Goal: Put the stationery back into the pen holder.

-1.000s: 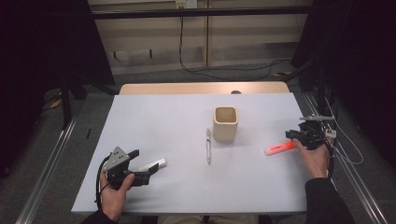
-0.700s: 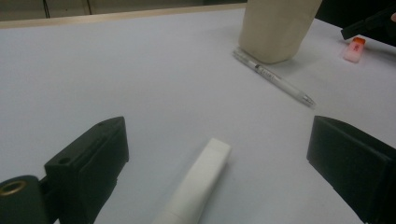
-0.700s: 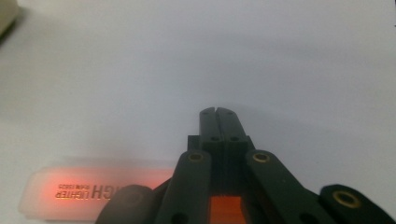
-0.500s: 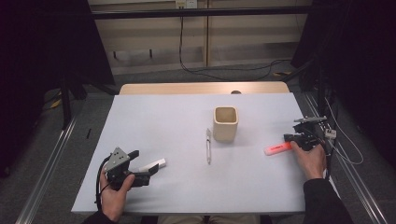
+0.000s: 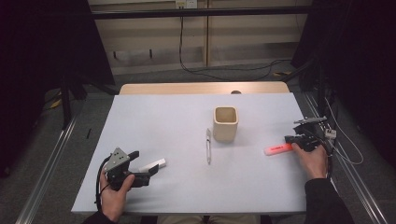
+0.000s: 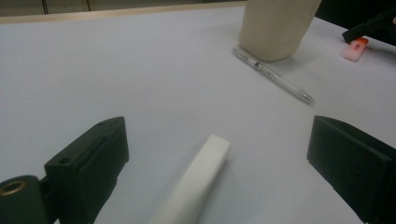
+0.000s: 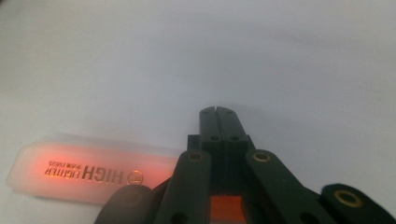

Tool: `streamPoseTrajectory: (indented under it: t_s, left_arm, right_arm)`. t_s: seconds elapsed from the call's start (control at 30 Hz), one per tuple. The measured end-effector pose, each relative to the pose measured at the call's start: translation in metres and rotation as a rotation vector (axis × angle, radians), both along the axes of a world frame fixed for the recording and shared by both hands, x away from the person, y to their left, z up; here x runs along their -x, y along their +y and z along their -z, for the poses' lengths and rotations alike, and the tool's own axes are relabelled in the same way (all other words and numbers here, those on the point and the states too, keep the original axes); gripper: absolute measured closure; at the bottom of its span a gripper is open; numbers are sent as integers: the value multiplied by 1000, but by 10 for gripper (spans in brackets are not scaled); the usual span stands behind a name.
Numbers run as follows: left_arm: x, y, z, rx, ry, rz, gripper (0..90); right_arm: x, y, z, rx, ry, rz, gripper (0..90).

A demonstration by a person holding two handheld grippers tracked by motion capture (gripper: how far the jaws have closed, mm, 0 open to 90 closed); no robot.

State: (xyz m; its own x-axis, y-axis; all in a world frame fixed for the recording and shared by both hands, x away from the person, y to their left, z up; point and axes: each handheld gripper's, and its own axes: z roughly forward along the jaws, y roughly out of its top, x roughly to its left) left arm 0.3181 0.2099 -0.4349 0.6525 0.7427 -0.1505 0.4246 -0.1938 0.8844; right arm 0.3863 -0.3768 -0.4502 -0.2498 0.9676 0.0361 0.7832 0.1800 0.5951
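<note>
my guess is the job is getting the loose writing things into the beige cup (image 5: pixel 226 123) that stands upright in the middle of the white table (image 5: pixel 168 116), and from how things lie none of that is done: the cup looks empty from above, and all three items are flat on the table

my right gripper (image 5: pixel 290 139) is at the right edge of the table, and its jaws are closed right up, tips meeting with no gap in the right gripper view (image 7: pixel 217 112). the orange highlighter (image 7: pixel 93 170) lies beside them, its near end running under the gripper body, and a bit of orange shows between the arms further back, so i can't tell whether i have any real hold on it; the tips themselves pinch nothing. from above the highlighter (image 5: pixel 278 149) lies flat, well right of the cup

my left gripper (image 5: pixel 150 171) sits low near the front left corner, jaws wide apart, with the white marker (image 6: pixel 198 182) lying between them, not touched by either one. the clear pen (image 5: pixel 208 146) rests just left of the cup, untouched

left to do, as i judge it: get a proper grip on each item and drop it in the cup

both my hands rest low by the table, wrists at the near edge, grippers pointing roughly level and inward
</note>
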Motion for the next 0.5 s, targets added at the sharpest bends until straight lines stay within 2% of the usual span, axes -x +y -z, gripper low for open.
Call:
streamPoseTrajectory:
  t_s: [0.5]
  left_arm:
    - [0, -1, 0, 2, 2, 6, 52]
  right_arm:
    - [14, -1, -5, -15, 55, -57, 900]
